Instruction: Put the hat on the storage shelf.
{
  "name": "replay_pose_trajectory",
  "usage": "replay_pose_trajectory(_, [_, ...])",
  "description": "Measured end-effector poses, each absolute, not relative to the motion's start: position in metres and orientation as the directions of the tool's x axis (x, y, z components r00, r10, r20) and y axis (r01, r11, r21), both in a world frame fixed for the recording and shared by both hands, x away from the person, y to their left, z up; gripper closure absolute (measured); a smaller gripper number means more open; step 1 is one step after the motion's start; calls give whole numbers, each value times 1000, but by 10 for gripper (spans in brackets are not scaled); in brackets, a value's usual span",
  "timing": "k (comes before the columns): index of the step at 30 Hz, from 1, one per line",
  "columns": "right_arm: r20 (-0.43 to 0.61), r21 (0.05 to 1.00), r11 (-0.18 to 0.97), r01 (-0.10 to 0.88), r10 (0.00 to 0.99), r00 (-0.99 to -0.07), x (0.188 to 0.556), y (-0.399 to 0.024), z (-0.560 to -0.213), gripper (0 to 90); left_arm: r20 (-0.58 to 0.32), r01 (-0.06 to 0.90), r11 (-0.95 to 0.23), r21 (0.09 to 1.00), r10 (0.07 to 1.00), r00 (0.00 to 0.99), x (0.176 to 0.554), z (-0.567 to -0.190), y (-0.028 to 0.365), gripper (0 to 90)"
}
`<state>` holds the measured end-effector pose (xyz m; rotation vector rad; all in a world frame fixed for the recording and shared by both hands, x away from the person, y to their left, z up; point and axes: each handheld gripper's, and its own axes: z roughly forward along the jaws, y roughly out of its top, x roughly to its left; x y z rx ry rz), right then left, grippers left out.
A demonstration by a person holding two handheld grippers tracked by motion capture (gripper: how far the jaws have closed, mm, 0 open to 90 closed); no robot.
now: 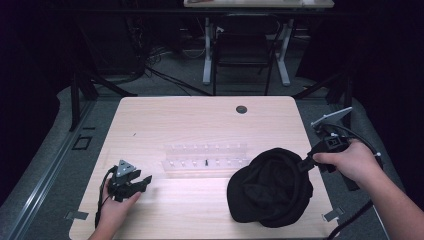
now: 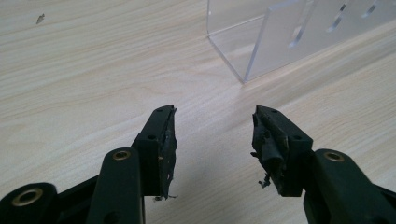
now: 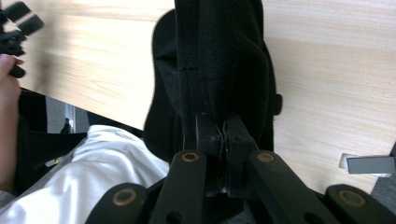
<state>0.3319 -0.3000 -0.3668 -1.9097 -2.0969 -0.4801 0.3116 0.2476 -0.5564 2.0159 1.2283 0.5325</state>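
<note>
The table point(image 1: 165, 120) is the largest thing, a rectangle with rounded corners and a pale wood-grain top, smooth and a little shiny, and it fills the middle of the high view; a small round dark cap point(image 1: 241, 109) sits in its surface near the far edge. Next in size is the black cap point(image 1: 270, 187), soft fabric with a matte, slightly ribbed weave and a rounded crown, lying at the lower right of the table with its right edge lifted. The right gripper point(image 1: 303, 164) holds this edge: in the right gripper view its two black jaws are pressed together on a fold of the cloth, and the cap hangs from them over the table edge. A clear acrylic rack point(image 1: 206, 159), long and low with thin transparent walls and a row of small slots, stands in the centre of the table, just left of the cap; one small dark piece stands in it. The left gripper point(image 1: 141, 181) rests at the lower left of the table in the person's hand, made of hard black plastic with brass-coloured rivets, and its jaws stand wide apart with nothing between them; the worn pads point(image 2: 167, 154) look frayed. I can read no writing or brand on any of these things.
</note>
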Motion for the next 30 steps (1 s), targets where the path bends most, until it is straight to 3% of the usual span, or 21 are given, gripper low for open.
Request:
replay_pose_trajectory(13, [548,96,65,993,830,-107,328,-298,-343,880,-15,593,-298,748,886,464,312,-557,247,493])
replay_pose_trajectory(30, [615,129,45,991,780,-116,328,-295,-313,882,-11,592,-298,748,887,461,311,-557,248,493])
